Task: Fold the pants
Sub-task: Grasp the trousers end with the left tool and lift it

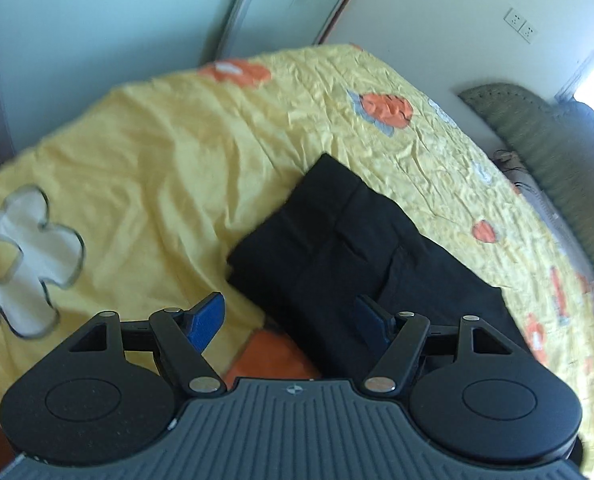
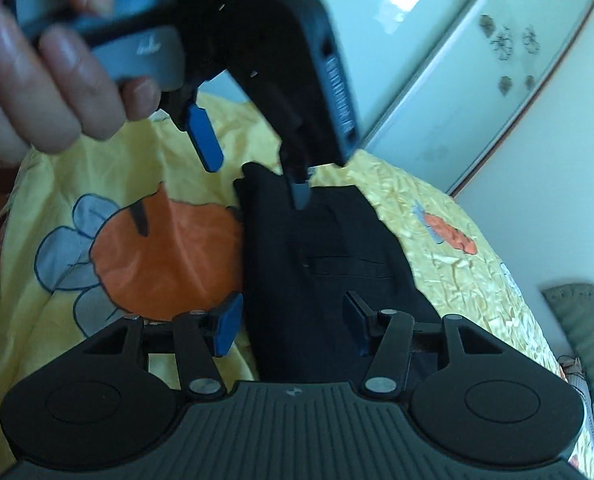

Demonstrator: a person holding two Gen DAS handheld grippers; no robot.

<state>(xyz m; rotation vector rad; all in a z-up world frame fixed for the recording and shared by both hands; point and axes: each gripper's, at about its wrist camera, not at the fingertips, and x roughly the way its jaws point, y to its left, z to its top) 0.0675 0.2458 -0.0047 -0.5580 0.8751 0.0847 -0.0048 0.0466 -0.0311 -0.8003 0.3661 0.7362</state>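
Folded black pants (image 1: 361, 252) on yellow floral bedspread (image 1: 169, 152), long axis running away from both open, empty grippers: left gripper (image 1: 293, 316), right gripper (image 2: 293, 328).

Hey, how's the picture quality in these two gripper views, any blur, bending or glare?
Left wrist view: fisheye bends the wall panels, right edge smeared, folded black pants on the yellow flowered bedspread fairly sharp. Right wrist view: the left gripper and hand are blurred, with window glare on the glossy wardrobe door.
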